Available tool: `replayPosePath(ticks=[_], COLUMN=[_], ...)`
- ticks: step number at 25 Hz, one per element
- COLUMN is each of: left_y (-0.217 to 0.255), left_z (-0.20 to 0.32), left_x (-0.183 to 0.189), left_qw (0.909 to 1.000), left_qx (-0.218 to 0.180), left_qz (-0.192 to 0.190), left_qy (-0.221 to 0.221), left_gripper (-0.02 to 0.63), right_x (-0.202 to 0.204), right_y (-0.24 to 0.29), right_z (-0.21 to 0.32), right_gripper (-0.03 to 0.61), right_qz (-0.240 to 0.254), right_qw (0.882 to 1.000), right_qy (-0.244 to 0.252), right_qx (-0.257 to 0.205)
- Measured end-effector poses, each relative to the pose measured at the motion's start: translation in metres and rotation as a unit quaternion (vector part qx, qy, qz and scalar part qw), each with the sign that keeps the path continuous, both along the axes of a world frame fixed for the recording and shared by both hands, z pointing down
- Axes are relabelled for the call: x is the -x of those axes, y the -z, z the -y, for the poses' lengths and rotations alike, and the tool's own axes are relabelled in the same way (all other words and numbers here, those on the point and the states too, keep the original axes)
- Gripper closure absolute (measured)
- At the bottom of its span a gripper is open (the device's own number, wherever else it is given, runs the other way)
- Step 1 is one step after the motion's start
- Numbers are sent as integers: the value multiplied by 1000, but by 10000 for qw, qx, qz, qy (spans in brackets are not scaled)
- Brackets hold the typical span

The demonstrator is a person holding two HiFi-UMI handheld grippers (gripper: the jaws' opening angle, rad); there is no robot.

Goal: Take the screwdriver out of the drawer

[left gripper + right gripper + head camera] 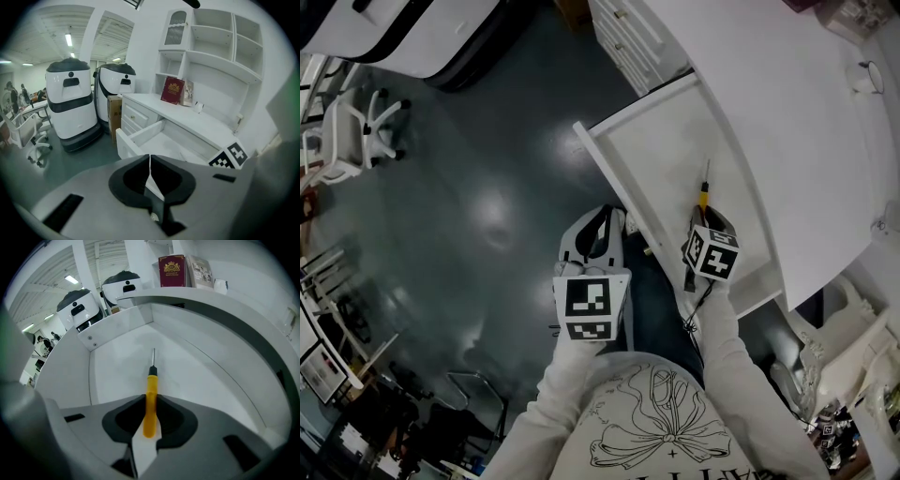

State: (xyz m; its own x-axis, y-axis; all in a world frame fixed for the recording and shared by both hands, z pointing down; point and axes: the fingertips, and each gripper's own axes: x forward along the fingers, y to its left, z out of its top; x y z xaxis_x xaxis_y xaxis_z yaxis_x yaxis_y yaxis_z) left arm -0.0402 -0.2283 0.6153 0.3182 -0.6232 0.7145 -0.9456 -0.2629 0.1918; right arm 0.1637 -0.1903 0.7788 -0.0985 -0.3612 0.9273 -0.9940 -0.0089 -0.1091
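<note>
Pinching the screwdriver (151, 380) by its yellow handle on the drawer (112, 329) floor with the right gripper (149, 398), holding the left gripper (150, 159) closed and empty outside, and risking a swivel or slip on lifting from so narrow a hold.

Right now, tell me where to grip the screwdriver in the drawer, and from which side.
Grip the screwdriver by its thick yellow handle, from above, jaws across its width: it lies flat on the drawer floor, thin shaft pointing away. The right claw pinches it there.
</note>
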Motion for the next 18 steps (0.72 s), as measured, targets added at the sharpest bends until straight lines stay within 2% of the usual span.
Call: replayPosePath(ticks=[8, 18], left_y=[17, 68], left_z=[2, 14], left_x=[3, 1], left_qw=[9999, 9975], left_qx=[-160, -691], left_qz=[-33, -165], left_qy=[11, 0], left_gripper=[603, 603], right_x=[5, 13], right_y=[30, 125], right_z=[0, 26], right_gripper=[510, 511], right_qz=[107, 223], right_qw=[9997, 9938], right_qy=[60, 86], right_qx=[-217, -1086])
